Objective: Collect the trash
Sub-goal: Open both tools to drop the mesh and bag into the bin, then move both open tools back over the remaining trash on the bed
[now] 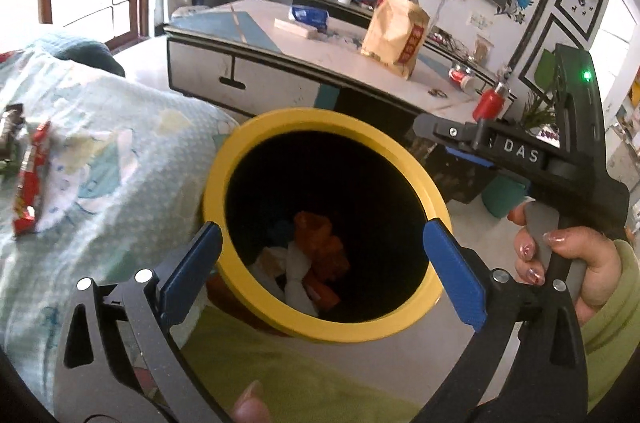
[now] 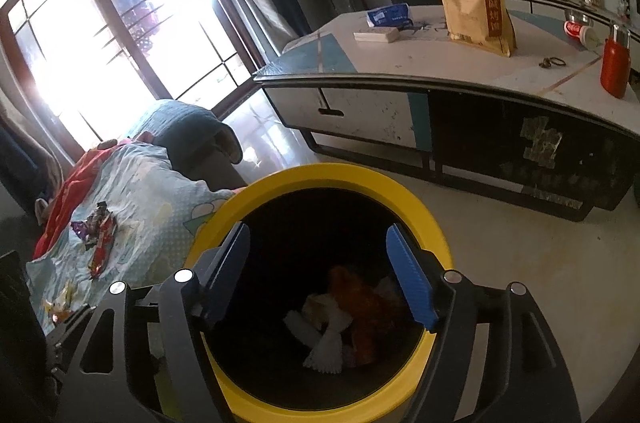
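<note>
A yellow-rimmed trash bin stands beside a sofa; it also shows in the right wrist view. Inside lie orange and white scraps, also visible in the right wrist view. My left gripper is open and empty, its blue fingers on either side of the rim. My right gripper is open and empty over the bin mouth; its body shows in the left wrist view. Red snack wrappers lie on the light blue blanket, and they show in the right wrist view.
A low white and black coffee table stands behind the bin with a brown paper bag, a red bottle, a can and a blue packet. A window is at the left.
</note>
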`<state>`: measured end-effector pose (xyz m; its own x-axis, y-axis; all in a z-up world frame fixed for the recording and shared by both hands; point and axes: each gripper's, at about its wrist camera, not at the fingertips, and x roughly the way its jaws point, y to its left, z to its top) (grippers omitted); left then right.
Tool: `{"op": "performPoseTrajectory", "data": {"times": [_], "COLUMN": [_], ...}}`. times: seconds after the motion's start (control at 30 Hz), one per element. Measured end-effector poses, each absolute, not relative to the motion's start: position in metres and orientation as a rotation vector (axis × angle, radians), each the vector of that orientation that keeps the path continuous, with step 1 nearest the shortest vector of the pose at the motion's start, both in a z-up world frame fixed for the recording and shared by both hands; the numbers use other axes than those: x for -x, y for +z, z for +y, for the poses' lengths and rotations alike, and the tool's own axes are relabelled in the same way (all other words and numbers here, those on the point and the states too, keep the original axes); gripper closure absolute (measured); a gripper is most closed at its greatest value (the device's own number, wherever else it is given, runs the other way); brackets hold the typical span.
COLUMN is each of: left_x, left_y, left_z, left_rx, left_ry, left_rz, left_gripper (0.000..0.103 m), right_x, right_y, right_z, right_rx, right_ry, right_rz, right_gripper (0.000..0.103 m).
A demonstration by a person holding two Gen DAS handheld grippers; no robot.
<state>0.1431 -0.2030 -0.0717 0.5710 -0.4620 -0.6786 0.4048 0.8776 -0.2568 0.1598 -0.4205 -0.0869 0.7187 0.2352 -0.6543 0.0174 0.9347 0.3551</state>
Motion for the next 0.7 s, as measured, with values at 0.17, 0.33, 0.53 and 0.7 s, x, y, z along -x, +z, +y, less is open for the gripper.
{"op": "performPoseTrajectory", "data": {"times": [0.17,0.33,0.53,0.7], "left_x": [-0.138,-0.132,-0.129,-0.128], "left_y": [-0.060,-0.052,-0.040,-0.031], "left_z": [-0.192,-0.180,-0.158,-0.137], "left_rx": [0.083,0.084,0.104,0.140], "left_ry": [-0.482,-0.444,-0.381,-0.331], "left_rz": [0.777,0.736,0.687,0.649], "left_gripper": [0.011,0.011,0.011,0.011], "right_x": [-0.156,-0.153,-0.147,-0.144], "right_y": [-0.076,-0.066,-0.055,-0.047], "right_z": [-0.413,-0.405,-0.391,-0.375], "right_rx": [-0.336,-0.322,-0.304,-0.281], "right_ry": [0.140,0.155,0.179,0.208], "right_rz": [0.740,0.715,0.695,0.683], "right_gripper": [0.033,0.032,0.032,0.032]}}
